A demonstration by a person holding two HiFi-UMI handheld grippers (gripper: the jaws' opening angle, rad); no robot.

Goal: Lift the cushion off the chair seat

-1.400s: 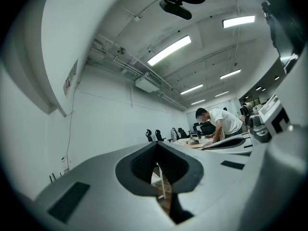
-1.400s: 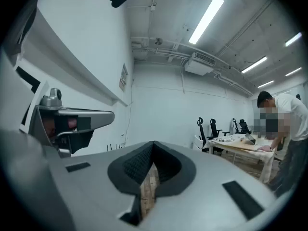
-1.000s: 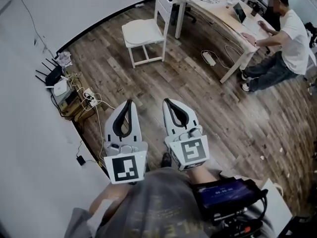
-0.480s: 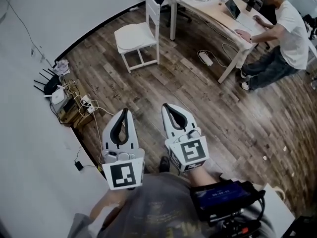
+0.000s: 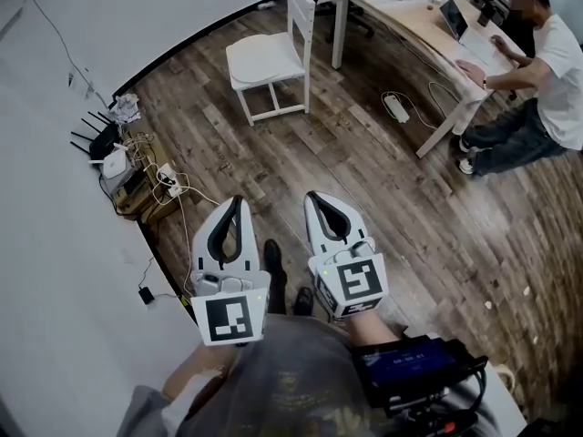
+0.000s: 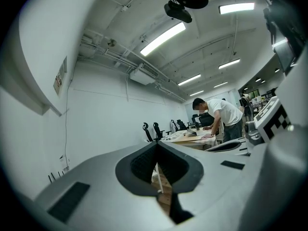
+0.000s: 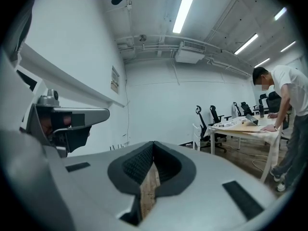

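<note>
**Both grippers, head view with gripper views.** The left gripper [image 5: 237,200] and the right gripper [image 5: 312,196] were held side by side and roughly level. Each was a smooth grey, loop-shaped pair of jaws carrying a cube with square markers at its rear. Both were clenched, tips meeting, with nothing between the jaws. The ribbed black pads [image 6: 142,165] of the left gripper enclosed only a teardrop-shaped gap, through which the floor showed, and the right gripper's pads looked the same.

Below and ahead of both grippers lay the floor [image 5: 364,180], made of dark, grainy wooden planks.

The cushion [image 5: 260,58] was pale, flat and rounded-square. It lay on the seat of the chair [image 5: 300,12], a white slatted wooden one, well ahead of both grippers and apart from them.

Ahead and to the right of the right gripper, a white power strip [image 5: 397,108] lay on the planks. Beyond it stood a table [image 5: 419,27] with a light wooden top and white legs, where a person [image 5: 557,80] leaned.

To the left of the left gripper, a black router [image 5: 95,140] with antennas sat among tangled cables against the plain white wall [image 5: 55,271].
</note>
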